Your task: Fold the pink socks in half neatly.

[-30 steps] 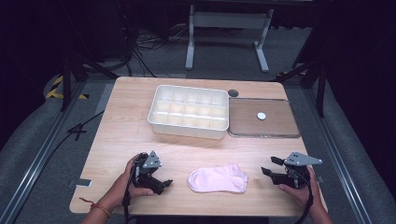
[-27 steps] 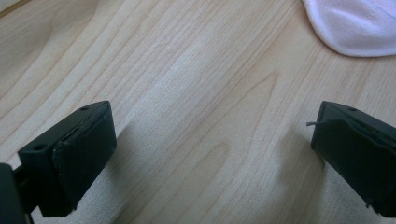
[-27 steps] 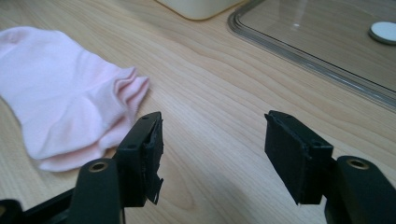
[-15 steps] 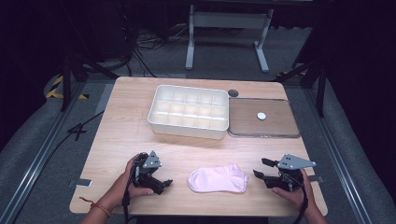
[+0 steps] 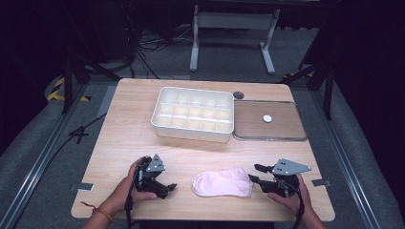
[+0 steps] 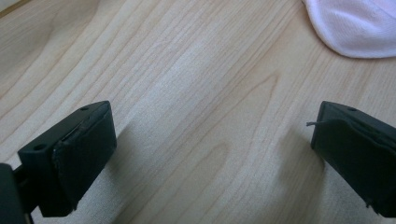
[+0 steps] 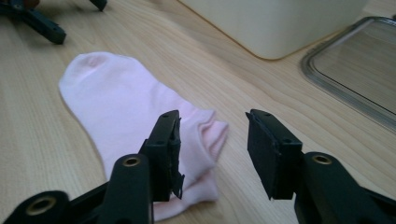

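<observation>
A pale pink sock (image 5: 222, 182) lies flat near the table's front edge, between the two hands. My right gripper (image 5: 255, 173) sits just right of it and points at its cuff. In the right gripper view the sock (image 7: 121, 102) spreads away to the left, and its cuff end lies low between my right gripper's (image 7: 215, 149) jaws. These jaws have just been closing and stand apart, not pressing the cloth. My left gripper (image 5: 168, 189) rests left of the sock. In its own view the left gripper (image 6: 210, 154) has jaws wide apart over bare wood, with the sock's (image 6: 355, 23) edge at the upper right.
A white compartment tray (image 5: 193, 114) stands at the back middle of the wooden table (image 5: 129, 124). To its right lies a clear lid (image 5: 282, 129) with a white knob (image 5: 267, 118). The tray's wall (image 7: 280, 23) and the lid's rim (image 7: 345, 93) rise beyond the sock.
My right gripper has moved left up to the sock's cuff and its jaws have narrowed. The left gripper and the sock have stayed where they were.
</observation>
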The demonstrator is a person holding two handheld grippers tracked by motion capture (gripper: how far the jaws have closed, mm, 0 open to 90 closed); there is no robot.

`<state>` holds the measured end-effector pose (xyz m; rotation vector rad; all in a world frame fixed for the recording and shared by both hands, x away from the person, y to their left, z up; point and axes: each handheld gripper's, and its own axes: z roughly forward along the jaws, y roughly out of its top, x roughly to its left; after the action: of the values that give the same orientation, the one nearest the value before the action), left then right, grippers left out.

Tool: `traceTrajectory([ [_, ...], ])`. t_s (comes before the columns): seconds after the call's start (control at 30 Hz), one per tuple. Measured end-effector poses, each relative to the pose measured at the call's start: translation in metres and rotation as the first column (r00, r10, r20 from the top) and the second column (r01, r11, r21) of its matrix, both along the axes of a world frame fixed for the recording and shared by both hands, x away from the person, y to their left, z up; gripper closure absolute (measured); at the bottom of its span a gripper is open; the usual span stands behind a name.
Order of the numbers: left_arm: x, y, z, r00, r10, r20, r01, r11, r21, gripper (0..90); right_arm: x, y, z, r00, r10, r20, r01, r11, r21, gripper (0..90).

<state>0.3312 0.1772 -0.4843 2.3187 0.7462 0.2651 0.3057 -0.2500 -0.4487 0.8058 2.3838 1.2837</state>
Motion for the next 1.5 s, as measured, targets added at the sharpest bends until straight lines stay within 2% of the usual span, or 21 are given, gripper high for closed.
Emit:
traceTrajectory([
  [0.23,0.000,-0.001,0.000,1.0000,0.008,-0.001,-0.008,1.0000,-0.003,0.2,0.000,0.017,-0.003,0.9993,0.035,-0.014,-0.035,0.9992,-0.017,54.1],
  [0.47,0.000,-0.001,0.000,1.0000,0.007,0.000,-0.007,1.0000,-0.003,0.2,0.001,0.037,-0.006,0.9970,0.069,-0.035,-0.070,0.9969,-0.034,61.5],
  [0.6,0.000,-0.001,0.000,1.0000,0.005,0.001,-0.005,1.0000,-0.004,0.2,0.000,0.054,-0.008,0.9907,0.125,-0.053,-0.128,0.9908,-0.046,70.4],
  [0.77,0.001,-0.001,0.000,1.0000,-0.005,-0.002,0.005,1.0000,-0.004,0.3,0.002,0.075,-0.013,0.9798,0.188,-0.067,-0.192,0.9795,-0.060,76.6],
  [0.83,0.002,0.000,0.001,0.9999,-0.013,0.003,0.013,0.9999,-0.002,2.8,0.003,0.083,-0.015,0.9757,0.203,-0.081,-0.209,0.9759,-0.064,79.7],
  [0.87,0.002,0.001,0.002,1.0000,0.004,0.004,-0.004,0.9999,-0.010,5.4,0.004,0.087,-0.017,0.9730,0.214,-0.086,-0.220,0.9728,-0.072,80.4],
  [0.93,0.004,0.004,0.003,0.9994,0.034,0.008,-0.034,0.9990,-0.031,16.4,0.005,0.095,-0.020,0.9692,0.227,-0.095,-0.235,0.9682,-0.085,82.4],
  [1.0,0.006,0.004,0.004,0.9990,0.044,-0.006,-0.045,0.9982,-0.039,17.9,0.006,0.101,-0.024,0.9661,0.236,-0.106,-0.246,0.9638,-0.102,82.6],
  [1.07,0.008,0.003,0.006,0.9983,0.048,-0.032,-0.050,0.9962,-0.071,20.4,0.006,0.104,-0.028,0.9640,0.241,-0.113,-0.253,0.9603,-0.117,83.3],
  [1.13,0.011,-0.004,0.008,0.9978,0.041,-0.052,-0.045,0.9957,-0.081,23.6,0.007,0.104,-0.029,0.9634,0.242,-0.115,-0.254,0.9616,-0.104,83.5],
  [1.23,0.009,-0.023,0.013,0.9992,0.015,-0.037,-0.020,0.9923,-0.122,25.3,0.007,0.103,-0.029,0.9635,0.241,-0.117,-0.252,0.9625,-0.100,83.9],
  [1.3,0.008,-0.036,0.016,0.9995,-0.011,-0.029,0.008,0.9912,-0.132,25.9,0.005,0.103,-0.030,0.9653,0.236,-0.112,-0.247,0.9640,-0.099,84.0],
  [1.43,0.006,-0.055,0.017,0.9987,-0.044,-0.026,0.041,0.9906,-0.131,27.6,0.004,0.103,-0.031,0.9668,0.231,-0.109,-0.242,0.9655,-0.097,84.2],
  [1.5,0.006,-0.064,0.016,0.9980,-0.057,-0.027,0.054,0.9924,-0.111,28.0,0.005,0.102,-0.031,0.9669,0.230,-0.111,-0.240,0.9664,-0.092,84.2],
])
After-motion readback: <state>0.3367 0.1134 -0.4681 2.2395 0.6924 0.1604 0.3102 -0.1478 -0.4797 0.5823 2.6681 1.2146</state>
